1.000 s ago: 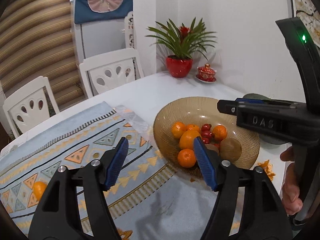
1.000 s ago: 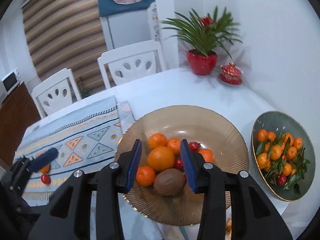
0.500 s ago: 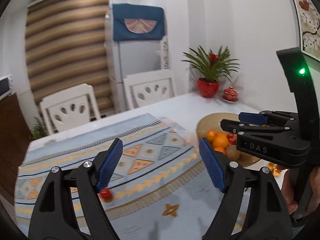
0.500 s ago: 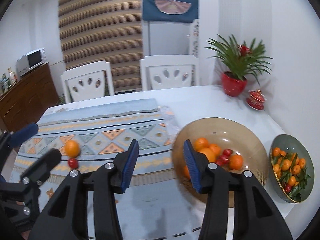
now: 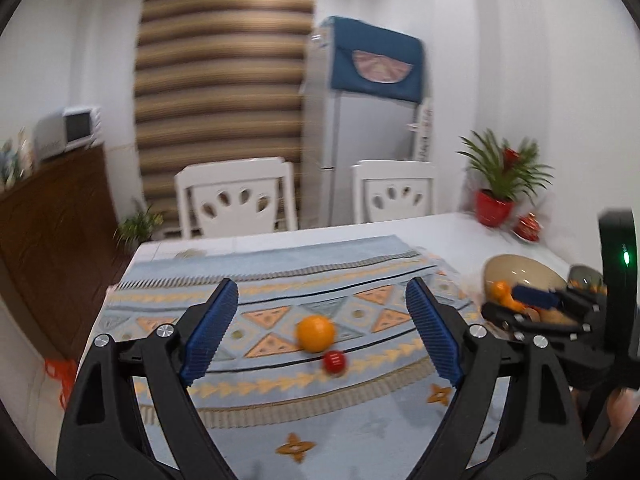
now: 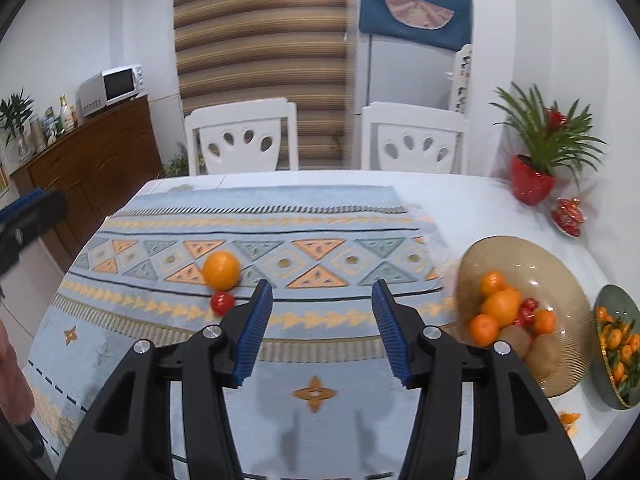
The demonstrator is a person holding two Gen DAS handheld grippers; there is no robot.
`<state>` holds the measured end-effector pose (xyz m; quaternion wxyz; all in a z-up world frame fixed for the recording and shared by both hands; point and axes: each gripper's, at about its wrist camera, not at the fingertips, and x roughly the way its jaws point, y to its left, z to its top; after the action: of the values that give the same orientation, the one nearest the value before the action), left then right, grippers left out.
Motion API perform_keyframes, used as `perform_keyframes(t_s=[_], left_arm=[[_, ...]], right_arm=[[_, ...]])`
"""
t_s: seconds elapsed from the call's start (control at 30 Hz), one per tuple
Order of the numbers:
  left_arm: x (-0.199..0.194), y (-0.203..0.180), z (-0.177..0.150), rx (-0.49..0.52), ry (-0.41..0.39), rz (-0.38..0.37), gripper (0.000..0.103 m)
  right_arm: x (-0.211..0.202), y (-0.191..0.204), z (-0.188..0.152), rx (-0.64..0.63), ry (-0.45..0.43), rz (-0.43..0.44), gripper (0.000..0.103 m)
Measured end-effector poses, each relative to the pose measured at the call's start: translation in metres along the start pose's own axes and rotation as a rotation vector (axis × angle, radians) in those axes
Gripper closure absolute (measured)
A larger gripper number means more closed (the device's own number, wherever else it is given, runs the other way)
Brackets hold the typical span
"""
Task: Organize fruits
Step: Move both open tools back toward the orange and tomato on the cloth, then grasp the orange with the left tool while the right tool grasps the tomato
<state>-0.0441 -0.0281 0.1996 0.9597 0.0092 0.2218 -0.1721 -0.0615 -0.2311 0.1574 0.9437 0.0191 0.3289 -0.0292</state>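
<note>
Both grippers are hanging over the runner (image 6: 256, 236) with nothing in them. The left gripper (image 5: 320, 332) is sitting with its jaws spread wide, and the orange (image 5: 315, 333) and the little red fruit (image 5: 334, 362) are lying on the runner right between them, touching each other, not touching the pads. The right gripper (image 6: 320, 324) is also holding its jaws apart and empty, aiming at bare runner; from its camera the orange (image 6: 221, 270) and red fruit (image 6: 222, 302) are showing up just left of its left jaw.

The right view is giving way more of the bowls: the amber bowl (image 6: 560, 264) is sitting on the white surface (image 6: 460, 192) past the runner's right edge, holding oranges, small red fruits and brownish ones, and the green bowl (image 6: 602, 304) full of small oranges with leaves is sitting just beside it at the far right. In the left view the amber bowl (image 5: 520, 268) is mostly getting blocked by the right gripper (image 5: 532, 300), and the green one is barely peeking out. That view is also pretty blurry.

A hand (image 6: 12, 376) is only showing at the left edge of the right view.
</note>
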Motion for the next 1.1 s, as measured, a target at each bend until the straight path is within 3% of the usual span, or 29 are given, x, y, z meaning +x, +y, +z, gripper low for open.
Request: perform_keyframes(t_s=[0.13, 0.37, 0.57, 0.7, 0.9, 1.1], left_arm=[[0.011, 0.029, -0.011, -0.059, 0.030, 0.010, 0.019], [0.048, 0.046, -0.033, -0.100, 0.119, 0.000, 0.020], [0.082, 0.052, -0.021, -0.177, 0.177, -0.008, 0.020], [0.104, 0.042, -0.022, -0.157, 0.180, 0.024, 0.020], [0.138, 0.037, -0.051, -0.128, 0.225, 0.056, 0.020], [0.155, 0.041, -0.069, -0.123, 0.244, 0.069, 0.020]], right_arm=[[0.020, 0.019, -0.013, 0.000, 0.031, 0.028, 0.051], [0.057, 0.049, -0.027, -0.049, 0.110, 0.044, 0.051], [0.082, 0.058, -0.033, -0.039, 0.150, 0.056, 0.051], [0.097, 0.060, -0.041, -0.029, 0.179, 0.058, 0.051], [0.121, 0.057, -0.050, -0.029, 0.229, 0.038, 0.051], [0.138, 0.061, -0.054, -0.020, 0.264, 0.075, 0.051]])
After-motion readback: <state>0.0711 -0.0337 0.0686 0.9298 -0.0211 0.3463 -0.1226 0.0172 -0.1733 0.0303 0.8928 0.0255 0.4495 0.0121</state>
